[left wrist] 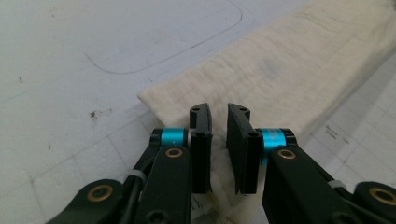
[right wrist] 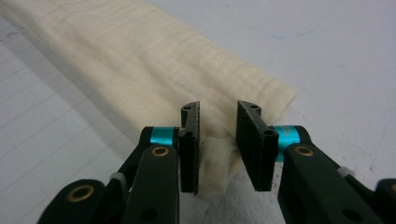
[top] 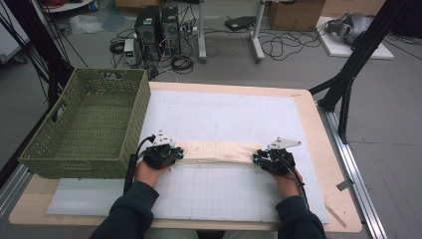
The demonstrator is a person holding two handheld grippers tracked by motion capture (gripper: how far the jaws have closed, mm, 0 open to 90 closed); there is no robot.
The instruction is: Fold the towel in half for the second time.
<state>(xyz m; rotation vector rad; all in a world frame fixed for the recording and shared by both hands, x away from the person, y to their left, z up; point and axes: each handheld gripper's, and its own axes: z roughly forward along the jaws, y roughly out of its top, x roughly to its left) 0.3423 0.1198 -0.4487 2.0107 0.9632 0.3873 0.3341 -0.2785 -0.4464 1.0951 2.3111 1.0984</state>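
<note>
Cloth: cream towel (top: 215, 152), folded into a long narrow band, lies flat on the white gridded mat (top: 224, 194) across the middle of the counter (top: 328, 149), parallel to the near edge. Its left end is near the green woven basket (top: 87, 124), which stands at the left edge of the counter.

Left hand-held gripper (left wrist: 219, 122): it sits at the left end of the band, near the corner. The jaws stand close together with only a narrow gap, and a fold of the cloth rises between them. I judge that they pinch this fold, though the contact of the pads is not fully clear.

Right hand-held gripper (right wrist: 218, 120): it sits at the right end of the band. The jaws are a little wider apart than those of the left one. A bunched piece of cloth touches the left pad; at the right pad a gap seems to remain, so the grip looks not complete.

Step in hand: taking hold of both ends of the folded towel, one end for each hand.

Next move: I think the right jaws must close more until both pads press the cloth. Then both hands should lift together at the same height, so the band does not open or slip, before it is folded again or carried to the basket.

Risk: a thin pinch may catch only the top layer.
</note>
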